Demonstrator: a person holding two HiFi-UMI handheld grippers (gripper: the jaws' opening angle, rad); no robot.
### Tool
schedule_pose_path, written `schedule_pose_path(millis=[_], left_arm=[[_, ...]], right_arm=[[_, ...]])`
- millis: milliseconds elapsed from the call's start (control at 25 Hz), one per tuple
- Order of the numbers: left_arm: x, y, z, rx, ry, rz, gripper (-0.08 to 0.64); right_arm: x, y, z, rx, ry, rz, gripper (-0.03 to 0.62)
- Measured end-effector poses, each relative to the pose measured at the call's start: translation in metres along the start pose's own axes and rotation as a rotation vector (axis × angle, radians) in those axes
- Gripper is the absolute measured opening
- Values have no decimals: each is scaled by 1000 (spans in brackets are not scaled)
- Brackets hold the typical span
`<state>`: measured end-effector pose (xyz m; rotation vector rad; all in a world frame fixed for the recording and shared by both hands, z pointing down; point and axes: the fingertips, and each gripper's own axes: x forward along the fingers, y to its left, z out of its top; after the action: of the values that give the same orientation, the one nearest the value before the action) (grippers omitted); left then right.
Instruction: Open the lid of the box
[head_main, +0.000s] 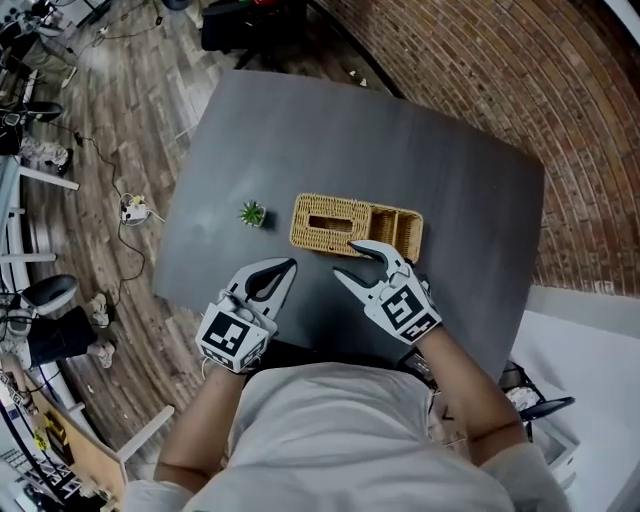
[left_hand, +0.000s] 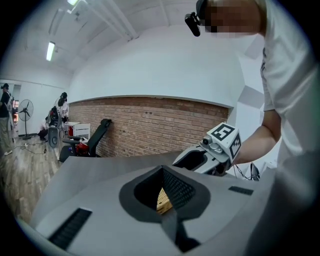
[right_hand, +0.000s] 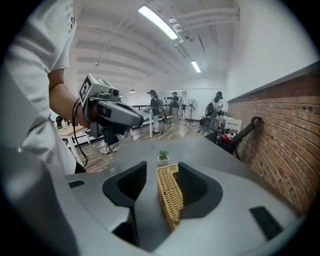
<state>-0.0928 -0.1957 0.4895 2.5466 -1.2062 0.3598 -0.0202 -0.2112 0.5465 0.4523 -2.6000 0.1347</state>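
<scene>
A woven wicker box (head_main: 355, 228) lies in the middle of the grey table (head_main: 300, 140). Its slotted lid (head_main: 328, 222) covers the left part, and two open compartments (head_main: 398, 232) show at the right end. My right gripper (head_main: 347, 259) stands open at the box's near edge. In the right gripper view the wicker edge (right_hand: 170, 197) runs between the jaws of that gripper (right_hand: 162, 167), close to the right one and apart from the left one. My left gripper (head_main: 289, 264) hovers shut and empty to the left of the box. A bit of wicker (left_hand: 162, 201) shows through its jaws.
A small potted plant (head_main: 252, 213) stands on the table just left of the box. A brick wall (head_main: 520, 90) runs behind the table. Cables and chair bases (head_main: 40, 150) litter the wooden floor at left. People stand far off in the room (right_hand: 172, 107).
</scene>
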Motion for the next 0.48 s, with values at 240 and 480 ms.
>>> schedule_pose_path(millis=[240,480], left_arm=[[10,18,-17,-7,27,-30,12],[25,38,-37,-42,55,-57,12]], right_arm=[[27,-6,-19,-42,84,-7,212],[56,-10,-45,-52,176,6,236]])
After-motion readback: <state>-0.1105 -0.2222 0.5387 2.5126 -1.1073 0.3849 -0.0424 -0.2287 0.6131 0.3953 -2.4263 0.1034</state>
